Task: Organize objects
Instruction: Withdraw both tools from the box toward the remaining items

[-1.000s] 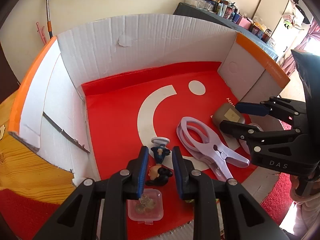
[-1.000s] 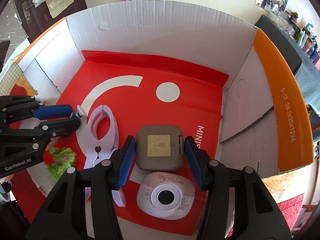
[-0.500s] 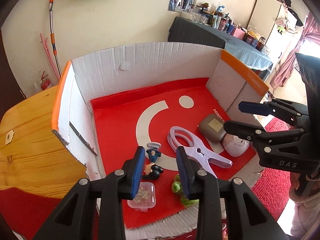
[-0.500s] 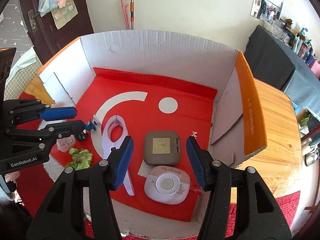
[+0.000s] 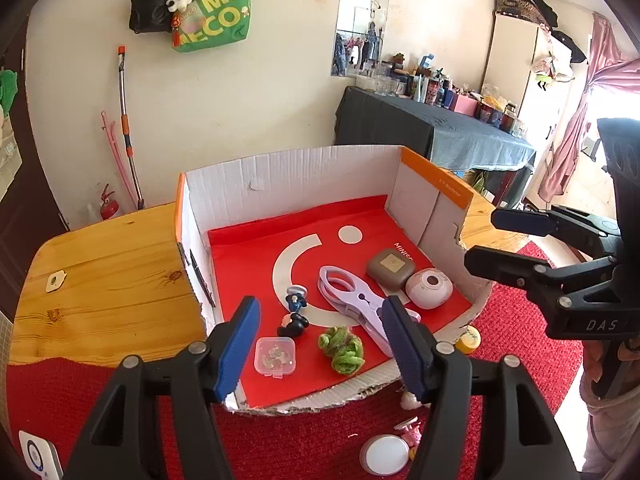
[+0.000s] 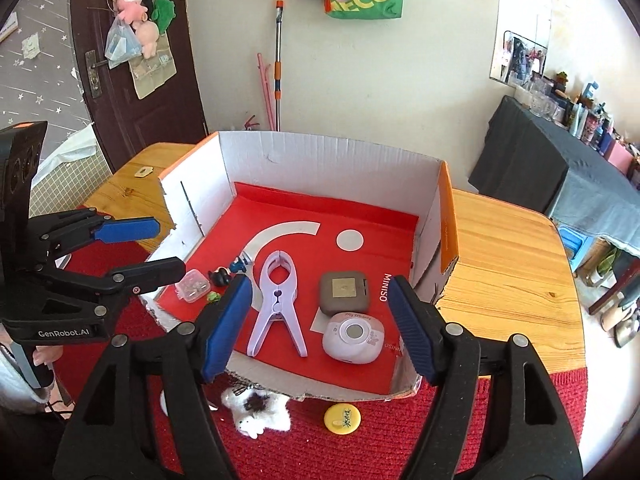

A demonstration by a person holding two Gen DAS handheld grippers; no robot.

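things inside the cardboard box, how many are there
6: clear plastic case front left, green scrunchie beside it, small figurine behind them, lilac clamp centre, grey-brown case and white round gadget right. Nothing seems hidden.

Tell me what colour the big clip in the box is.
The big clip is pale lilac, clearest in the right wrist view.

Clip (image 6: 277, 298) in box (image 6: 320, 156), case (image 6: 344, 293) right of it, tin (image 6: 342, 419) outside in front.
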